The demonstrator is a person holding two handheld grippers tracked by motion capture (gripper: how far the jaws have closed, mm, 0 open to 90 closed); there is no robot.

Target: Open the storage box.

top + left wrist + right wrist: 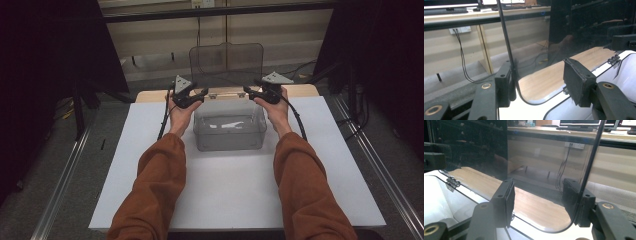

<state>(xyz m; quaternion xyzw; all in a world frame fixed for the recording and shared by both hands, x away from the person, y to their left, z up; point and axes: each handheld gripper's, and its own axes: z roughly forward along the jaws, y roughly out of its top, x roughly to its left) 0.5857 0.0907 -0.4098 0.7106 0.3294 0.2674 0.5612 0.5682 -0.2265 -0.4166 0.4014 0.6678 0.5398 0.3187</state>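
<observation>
Clear smoked-plastic rectangular box (pixel 229 131) sits mid-table on the white sheet (pixel 235 192), w/ its transparent hinged lid (pixel 226 59) standing upright at the far edge, rounded corners up top. Left gripper (pixel 199 94) is at the lid's left bottom corner, right gripper (pixel 250 91) at the right bottom corner, both roughly level w/ the box rim, pointing inward at each other. Left gripper view: lid edge (pixel 510 58) runs up just beside the left-hand pad (pixel 504 86), looks touching or nearly so; the other pad (pixel 576 81) stands well off the plastic, so jaws part-open, no clamp on the lid. Right gripper view: similar, lid edge (pixel 587 171) runs along the right-hand pad (pixel 574 200), the other pad (pixel 505 201) is apart from it w/ a clear gap; jaws about half-open, lid between them but not squeezed. Can't tell for sure whether the near pads actually press the edge. Small metal hinges (pixel 452 182) visible on the box's back rim, w/ a light wooden tabletop strip (pixel 564 71) behind it. Person's rust-orange sleeves (pixel 155 190) come in from the bottom, one each side of the box. Box interior looks white/reflective, contents not discernible.
</observation>
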